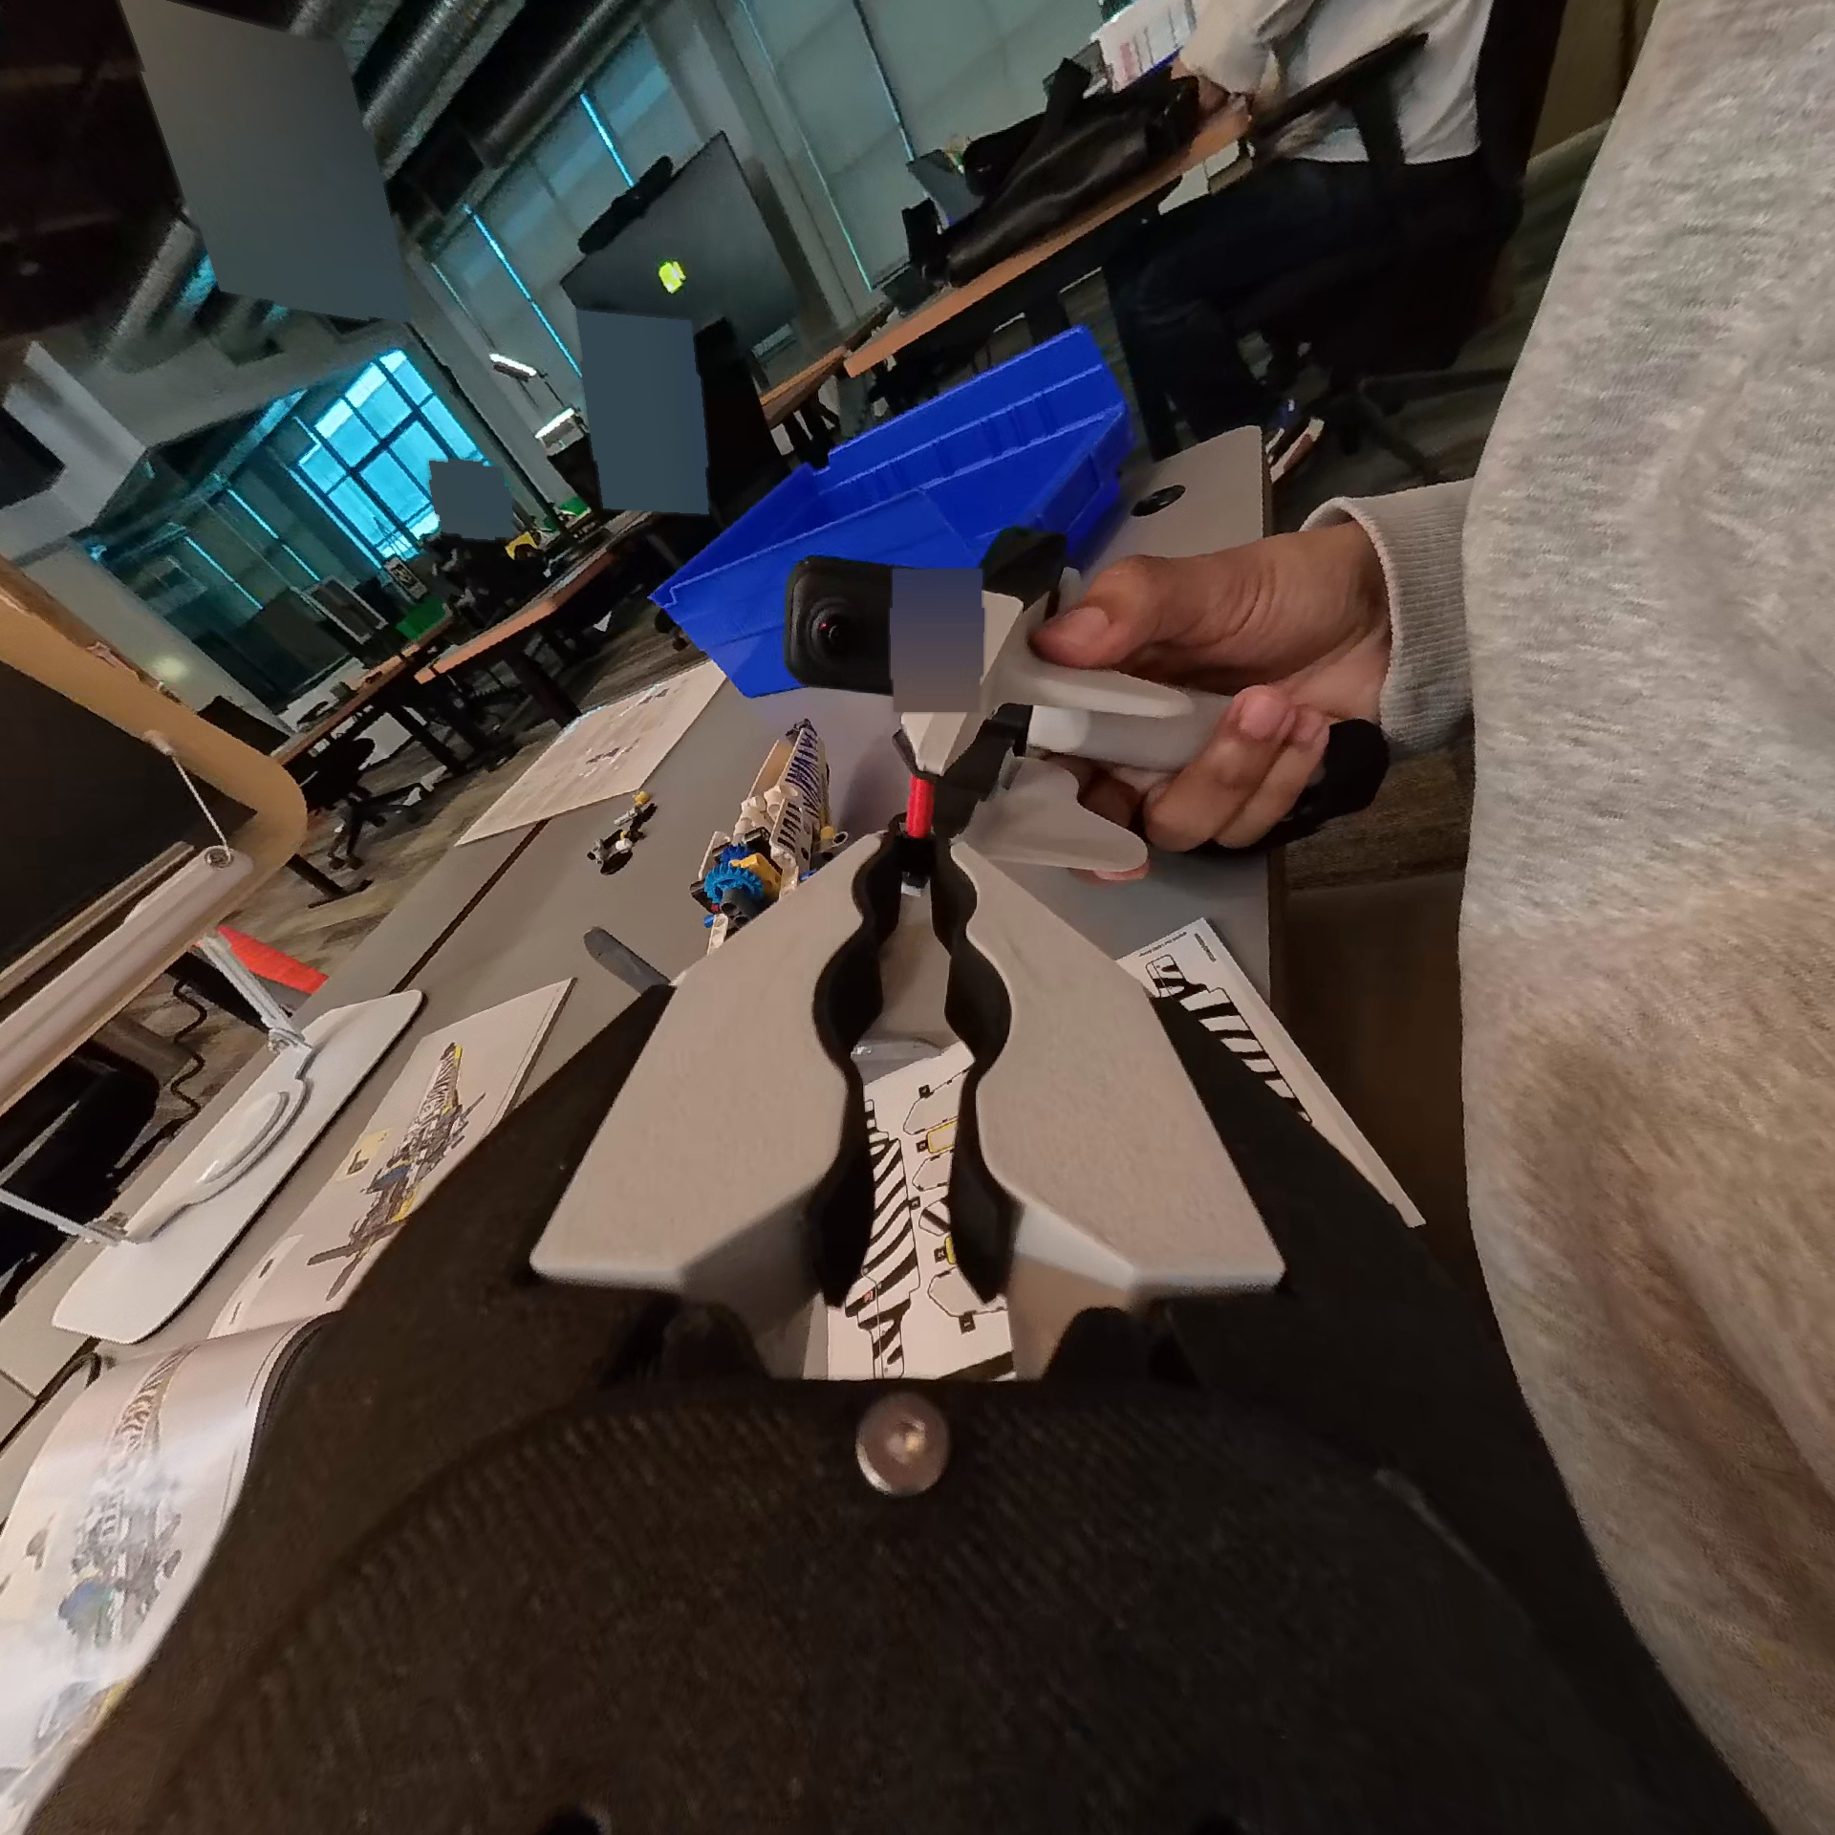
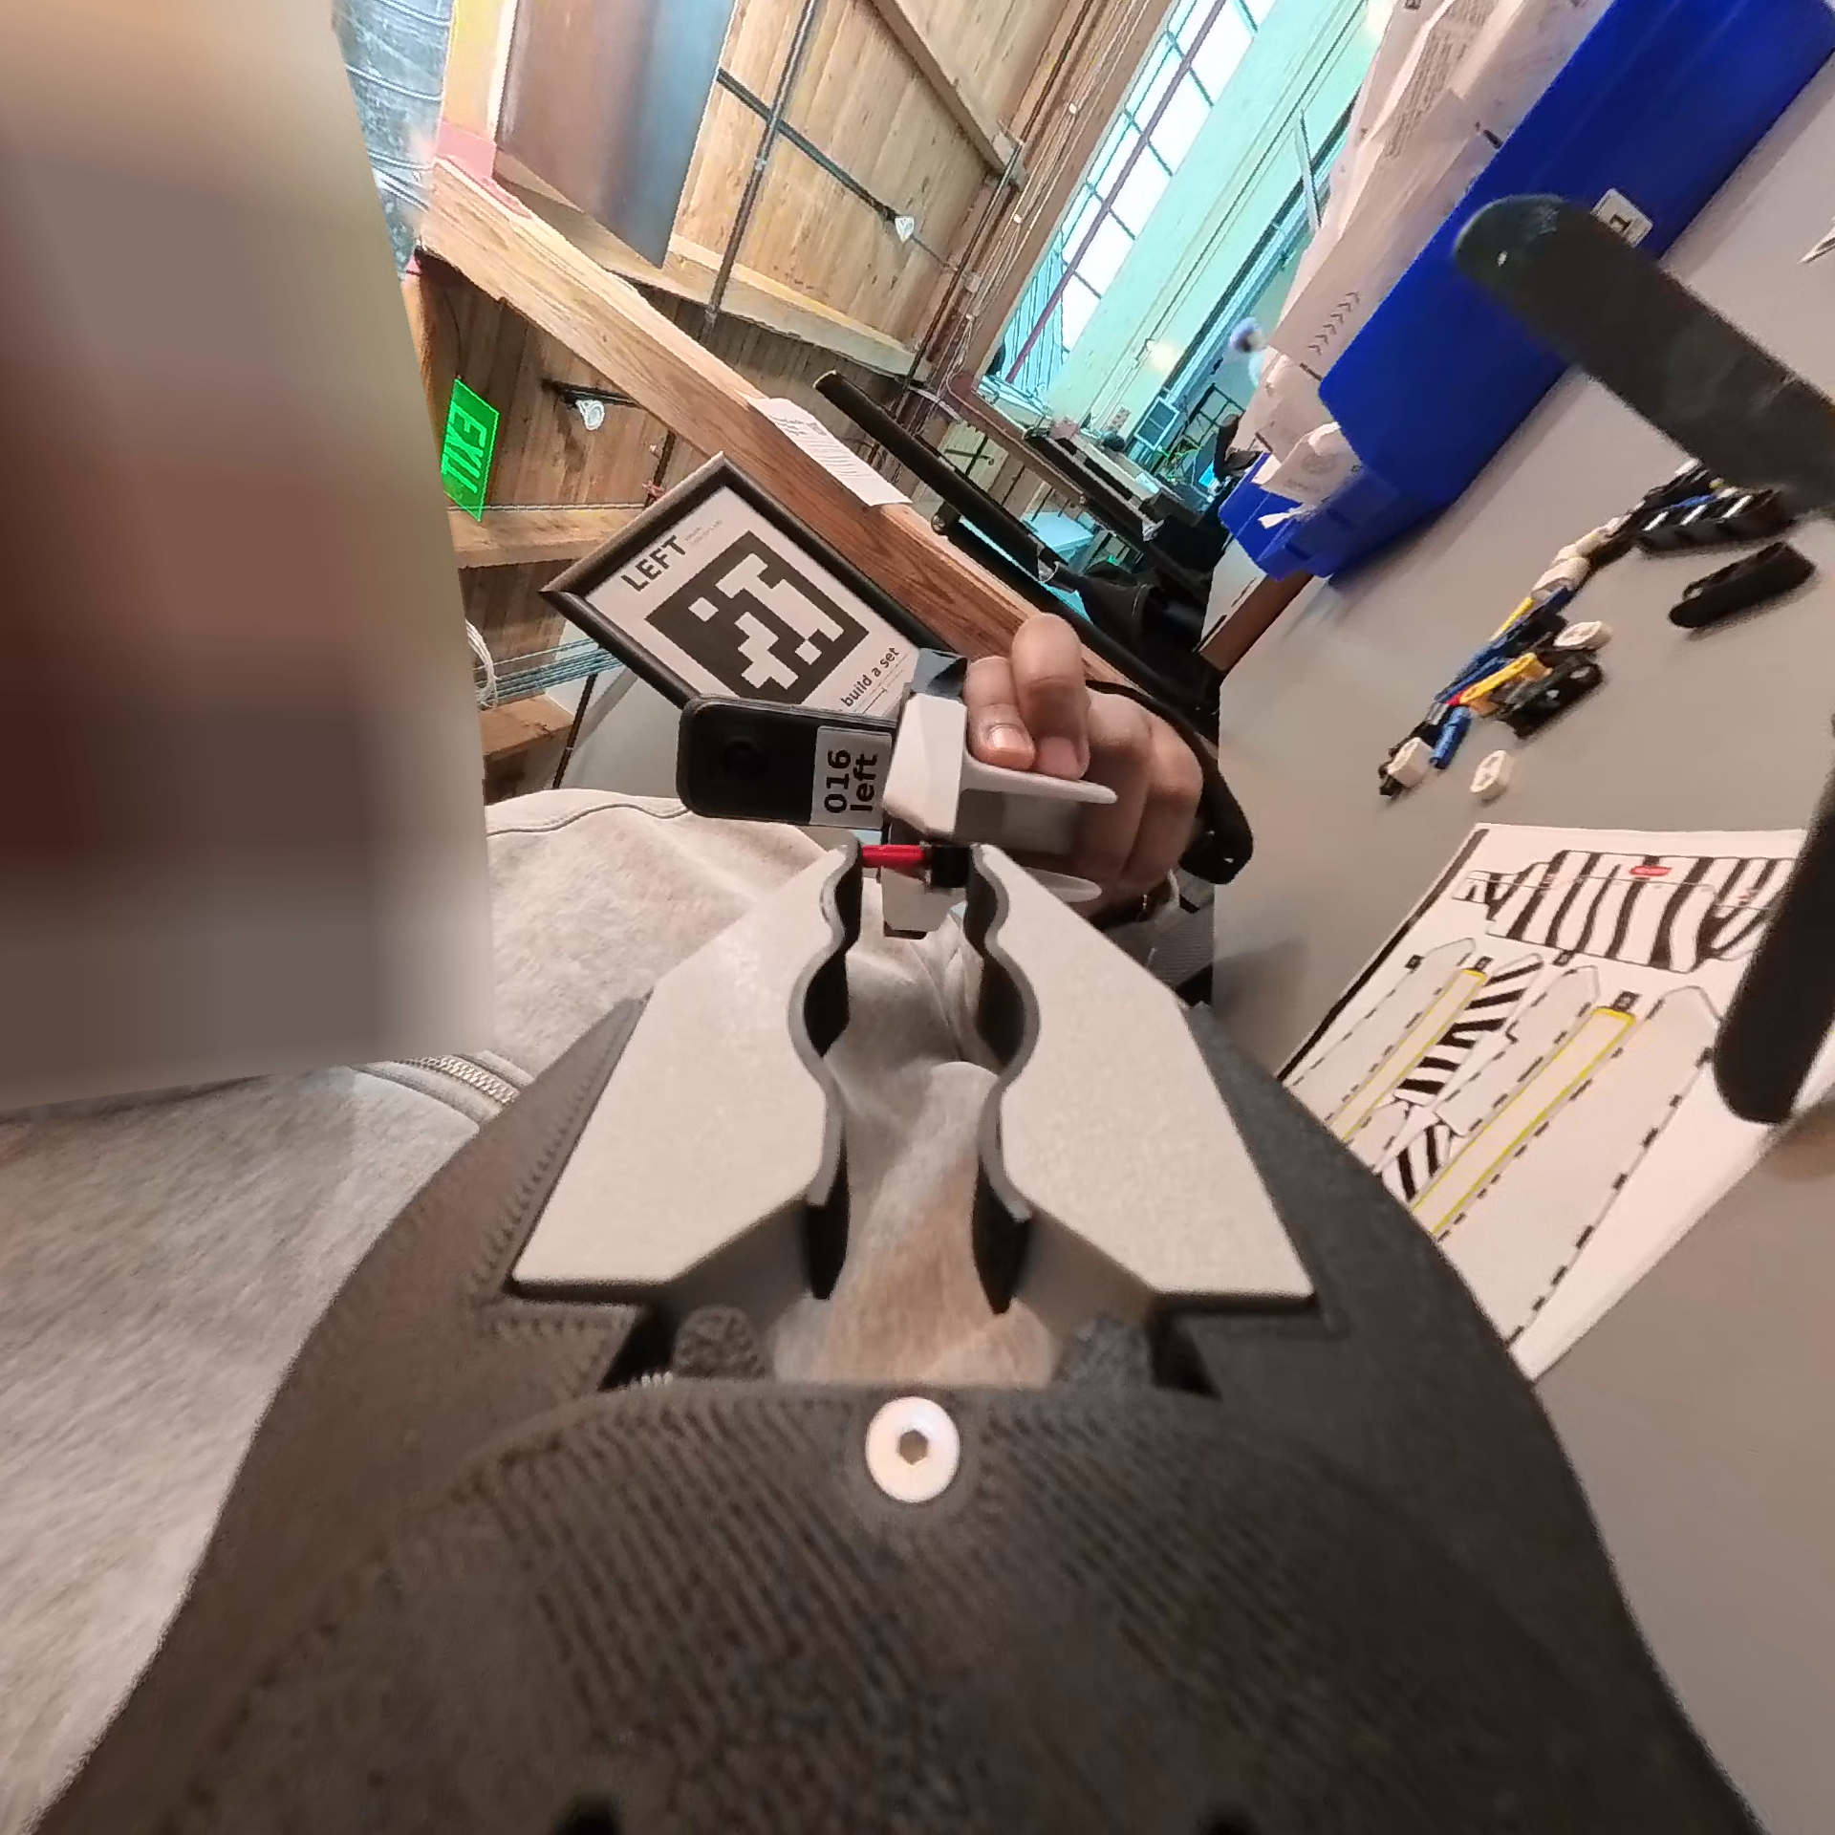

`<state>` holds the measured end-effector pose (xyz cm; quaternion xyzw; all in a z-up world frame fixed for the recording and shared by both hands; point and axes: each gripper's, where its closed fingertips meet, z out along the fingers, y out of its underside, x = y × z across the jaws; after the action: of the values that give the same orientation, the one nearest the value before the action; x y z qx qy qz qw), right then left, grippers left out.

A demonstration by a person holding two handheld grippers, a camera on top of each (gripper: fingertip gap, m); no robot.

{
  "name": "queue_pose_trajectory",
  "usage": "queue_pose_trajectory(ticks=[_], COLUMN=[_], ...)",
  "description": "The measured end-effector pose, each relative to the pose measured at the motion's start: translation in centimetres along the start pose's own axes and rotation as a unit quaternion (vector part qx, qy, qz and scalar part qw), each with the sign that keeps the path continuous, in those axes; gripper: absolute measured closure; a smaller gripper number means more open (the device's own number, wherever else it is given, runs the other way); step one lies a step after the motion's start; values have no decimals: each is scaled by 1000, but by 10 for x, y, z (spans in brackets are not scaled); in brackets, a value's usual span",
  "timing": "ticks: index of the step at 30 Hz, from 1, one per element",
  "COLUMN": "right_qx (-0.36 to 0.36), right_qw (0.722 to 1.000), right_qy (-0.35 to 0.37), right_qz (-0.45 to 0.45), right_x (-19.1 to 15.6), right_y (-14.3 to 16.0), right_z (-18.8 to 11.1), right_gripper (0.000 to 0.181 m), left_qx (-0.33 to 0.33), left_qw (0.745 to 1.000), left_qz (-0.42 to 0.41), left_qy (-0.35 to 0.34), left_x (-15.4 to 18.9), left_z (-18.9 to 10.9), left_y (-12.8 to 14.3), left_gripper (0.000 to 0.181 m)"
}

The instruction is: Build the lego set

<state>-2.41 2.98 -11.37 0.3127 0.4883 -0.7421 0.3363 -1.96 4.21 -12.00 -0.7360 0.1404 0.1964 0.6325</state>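
A short red axle (image 1: 919, 806) (image 2: 891, 856) with a small black connector (image 1: 910, 876) (image 2: 948, 866) on one end hangs in the air between both grippers, above the grey table (image 1: 1201, 894). My left gripper (image 1: 916, 862) is shut on the connector end. It also shows in the right wrist view (image 2: 918, 899). My right gripper (image 2: 912, 864) has its jaws a little apart, with the axle lying across the gap and pinched end to end. It shows from the front in the left wrist view (image 1: 938, 794), held by a hand.
A partly built model (image 1: 784, 814) and several loose parts (image 2: 1489, 685) lie on the table. A blue bin (image 1: 943, 496) (image 2: 1440, 348) stands behind them. A sticker sheet (image 2: 1489, 1043) and an instruction booklet (image 1: 397, 1142) lie nearer. A grey sleeve (image 1: 1638, 894) fills the right. The grippers are tip to tip, or close to it.
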Motion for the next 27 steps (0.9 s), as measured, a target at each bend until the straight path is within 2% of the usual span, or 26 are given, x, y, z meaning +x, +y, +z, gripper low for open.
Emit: queue_pose_trajectory(ticks=[27], right_qx=[1], right_qw=[1000], right_qy=[11], right_qz=[-13], right_x=[0], right_y=[-4], right_z=[-7], right_gripper=[165], left_qx=[0], left_qw=[999], left_qz=[-31], left_qy=[-18], left_x=[-2], left_z=[6], left_y=[-1], left_gripper=[179])
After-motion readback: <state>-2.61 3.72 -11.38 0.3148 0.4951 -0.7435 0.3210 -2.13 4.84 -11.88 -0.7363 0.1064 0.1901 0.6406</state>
